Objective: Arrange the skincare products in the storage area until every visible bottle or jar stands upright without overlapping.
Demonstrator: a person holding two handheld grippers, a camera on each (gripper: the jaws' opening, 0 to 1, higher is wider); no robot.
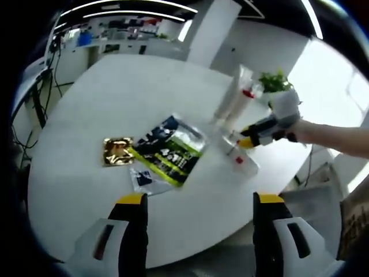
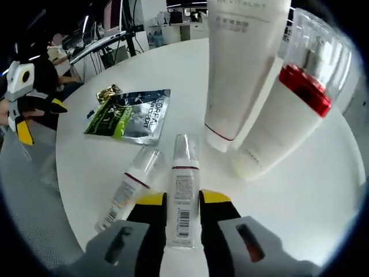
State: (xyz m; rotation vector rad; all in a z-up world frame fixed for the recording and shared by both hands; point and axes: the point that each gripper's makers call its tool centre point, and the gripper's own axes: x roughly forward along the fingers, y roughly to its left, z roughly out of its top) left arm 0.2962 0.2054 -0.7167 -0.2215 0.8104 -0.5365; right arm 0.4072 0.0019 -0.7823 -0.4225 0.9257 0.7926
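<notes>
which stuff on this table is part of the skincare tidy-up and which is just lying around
Job:
- small tube lying between the right gripper jaws
- second small tube, lying flat
- tall white tube, upright
- red-banded bottle, upright

Lying about:
- foil sachet
- gold packet
- potted plant

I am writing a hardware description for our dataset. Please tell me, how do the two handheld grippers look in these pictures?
Both are alike. The left gripper has two black jaws with yellow tips, mounted on light grey bodies with dark slots. The right gripper shows the same black jaws, yellow tips and grey bodies; the slots there look reddish. Seen from the left gripper view, it has a white boxy body.
</notes>
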